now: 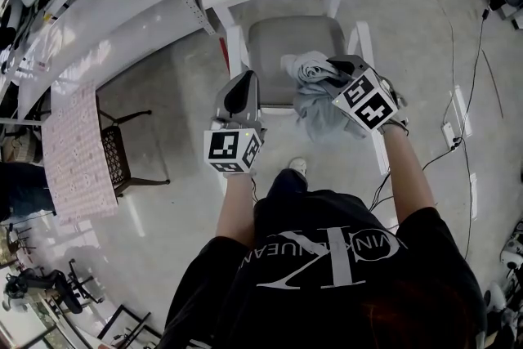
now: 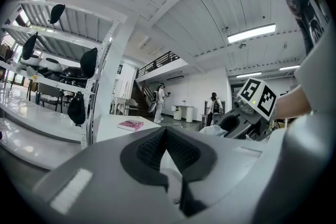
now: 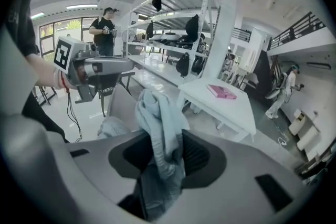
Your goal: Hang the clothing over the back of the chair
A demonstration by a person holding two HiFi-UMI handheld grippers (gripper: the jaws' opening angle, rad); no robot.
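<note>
Soft, light grey garment [image 1: 315, 94] hangs limp and bunched at the chair [image 1: 286, 45]'s near edge; best pinch one thick fold. Right gripper [image 1: 333, 71] is spread wide, cloth loose between. Left gripper [image 1: 243, 86] is closed, empty.

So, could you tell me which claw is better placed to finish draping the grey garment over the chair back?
Right, I think. The right claw is at the chair with the grey garment between its open jaws, while the left claw is shut, empty and clear of the cloth.
</note>
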